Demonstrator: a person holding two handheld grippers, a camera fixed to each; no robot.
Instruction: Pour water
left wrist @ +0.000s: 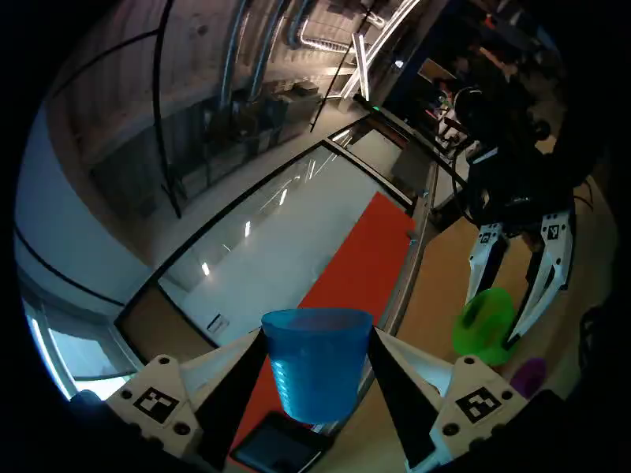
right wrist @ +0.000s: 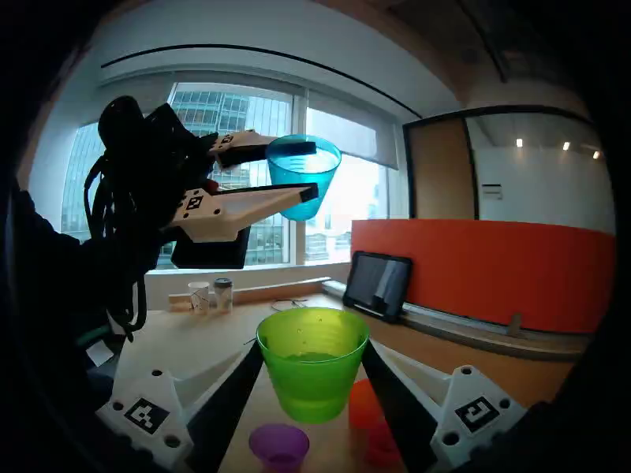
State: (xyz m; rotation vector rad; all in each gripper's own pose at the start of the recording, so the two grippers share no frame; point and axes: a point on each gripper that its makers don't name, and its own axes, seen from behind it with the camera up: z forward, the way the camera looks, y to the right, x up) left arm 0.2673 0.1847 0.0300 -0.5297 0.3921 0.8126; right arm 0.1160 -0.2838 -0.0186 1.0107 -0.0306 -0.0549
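My left gripper (left wrist: 318, 370) is shut on a blue translucent cup (left wrist: 315, 363), held upright and raised high. In the right gripper view that same blue cup (right wrist: 303, 186) hangs above and a little left, water showing inside it, with the left gripper (right wrist: 298, 169) clamped on its sides. My right gripper (right wrist: 314, 370) is shut on a green cup (right wrist: 313, 372), upright, with liquid low in it. In the left gripper view the green cup (left wrist: 483, 325) sits lower right between the right gripper's (left wrist: 498, 319) white fingers.
A purple cup (right wrist: 279, 446) and an orange cup (right wrist: 364, 404) stand on the wooden table (right wrist: 197, 339) just below the green cup. A dark tablet (right wrist: 380, 284) leans against the orange partition (right wrist: 489, 268). Two small cups (right wrist: 210, 295) stand by the window sill.
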